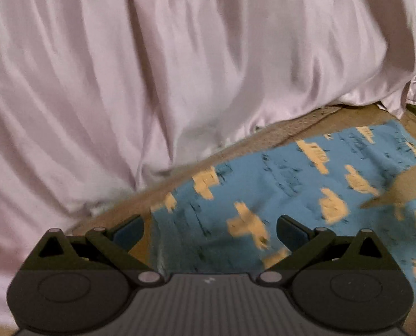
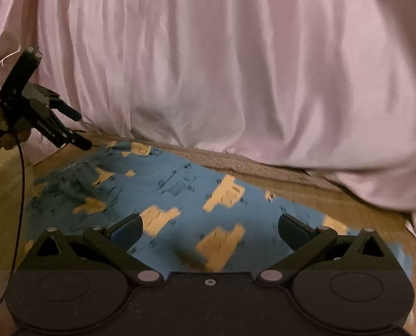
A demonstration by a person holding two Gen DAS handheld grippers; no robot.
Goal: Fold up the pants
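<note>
The pants [image 1: 286, 184] are blue with yellow digger prints and lie flat on a brown surface; they also show in the right wrist view [image 2: 180, 193]. My left gripper [image 1: 210, 233] is open and empty, just above the pants' left edge. It also shows in the right wrist view [image 2: 80, 130], at the far left over the pants' far corner, held by a hand. My right gripper [image 2: 210, 232] is open and empty, low over the near part of the pants.
A pale pink satin sheet [image 1: 152, 70] hangs in folds behind the pants and fills the top of both views [image 2: 236, 70]. The brown surface [image 1: 278, 134] runs along its foot. A thin cable [image 2: 21, 184] hangs from the left gripper.
</note>
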